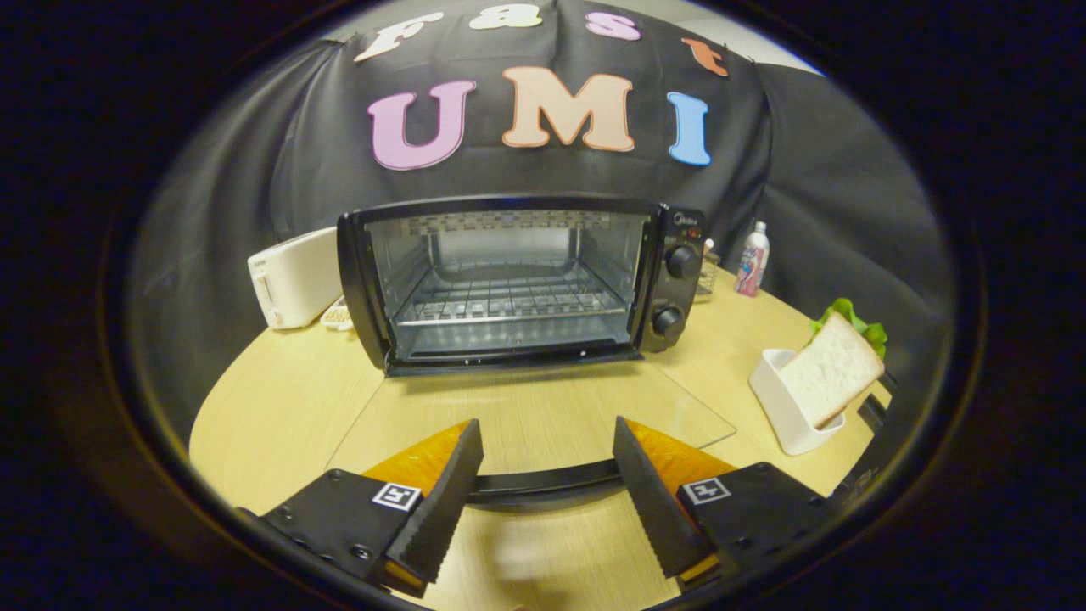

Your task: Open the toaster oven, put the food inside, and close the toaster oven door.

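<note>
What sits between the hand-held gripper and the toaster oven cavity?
Gripper view: the oven's glass door, folded down flat over the table, spans from the toaster oven to the open hand-held gripper; its handle bar lies between the fingers.

Bread hides most of what may be lettuce.

Gripper: two serrated wedge fingers on black blocks with small screws, each bearing a square black-and-white marker.
</note>
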